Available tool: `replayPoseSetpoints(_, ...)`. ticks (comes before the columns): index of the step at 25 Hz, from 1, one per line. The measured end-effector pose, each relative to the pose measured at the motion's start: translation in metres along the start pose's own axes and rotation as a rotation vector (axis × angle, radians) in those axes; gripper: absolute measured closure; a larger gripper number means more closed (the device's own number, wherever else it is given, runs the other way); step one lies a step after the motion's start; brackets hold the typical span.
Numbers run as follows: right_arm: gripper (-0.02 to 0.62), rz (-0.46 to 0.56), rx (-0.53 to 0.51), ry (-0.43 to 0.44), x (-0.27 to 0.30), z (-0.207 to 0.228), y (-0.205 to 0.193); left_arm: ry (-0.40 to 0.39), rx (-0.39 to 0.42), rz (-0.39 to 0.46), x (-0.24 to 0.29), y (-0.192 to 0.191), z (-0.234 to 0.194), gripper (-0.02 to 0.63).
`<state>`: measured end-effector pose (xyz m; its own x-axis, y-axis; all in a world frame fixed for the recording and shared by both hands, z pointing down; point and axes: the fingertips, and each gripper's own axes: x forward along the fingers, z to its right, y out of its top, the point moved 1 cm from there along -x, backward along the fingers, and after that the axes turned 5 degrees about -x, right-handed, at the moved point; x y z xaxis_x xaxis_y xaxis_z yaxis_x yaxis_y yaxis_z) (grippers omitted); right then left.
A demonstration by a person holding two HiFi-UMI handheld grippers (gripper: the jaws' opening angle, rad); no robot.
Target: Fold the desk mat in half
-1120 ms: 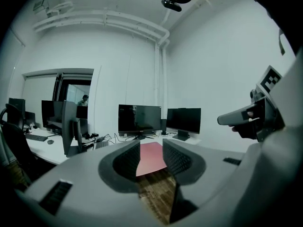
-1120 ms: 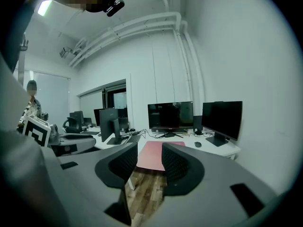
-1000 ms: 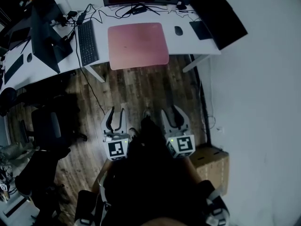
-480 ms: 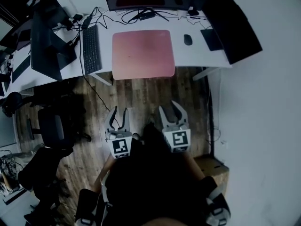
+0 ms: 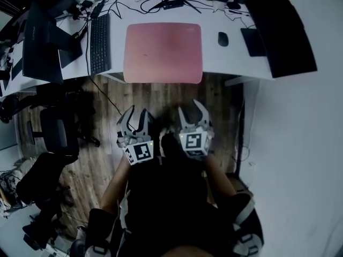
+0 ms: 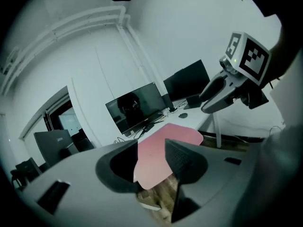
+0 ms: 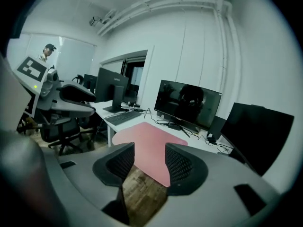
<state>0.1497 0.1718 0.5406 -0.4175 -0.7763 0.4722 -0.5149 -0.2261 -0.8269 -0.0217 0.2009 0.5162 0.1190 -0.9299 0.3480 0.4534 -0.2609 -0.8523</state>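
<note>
pink desk mat (image 5: 163,52) lies flat on the white desk (image 5: 213,63) while the left gripper (image 5: 134,118) and right gripper (image 5: 193,111) hover over wood floor (image 5: 161,98), empty jaws just opened apart.

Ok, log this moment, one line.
mat: flat on desk, unfolded | left tool: just opened, empty | right tool: just opened, empty

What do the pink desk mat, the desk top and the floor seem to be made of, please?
Desk mat: probably a soft synthetic, perhaps faux leather or foam. It is matte pink, lies flat, has rounded corners and shows no glare.
Desk: likely laminated board, with a smooth, uniformly white top.
Floor: wood or wood-look laminate, in brown planks with visible grain and seams.
</note>
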Motion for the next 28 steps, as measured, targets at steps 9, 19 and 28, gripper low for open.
replayPoseSetpoints(9,0.388,-0.097,-0.19,-0.014,0.077,-0.006,-0.064,0.009,0.129,-0.068,0.066,-0.064,0.02,0.4)
replayPoseSetpoints(19,0.354,-0.238,-0.506,-0.041,0.153,-0.027,-0.126,-0.02,0.298,-0.132,0.132,-0.147,0.031,0.4)
replayPoseSetpoints(28,0.334,-0.256,-0.723,-0.093,0.221,-0.05,-0.171,-0.024,0.472,-0.101,0.194,-0.209,0.049,0.393)
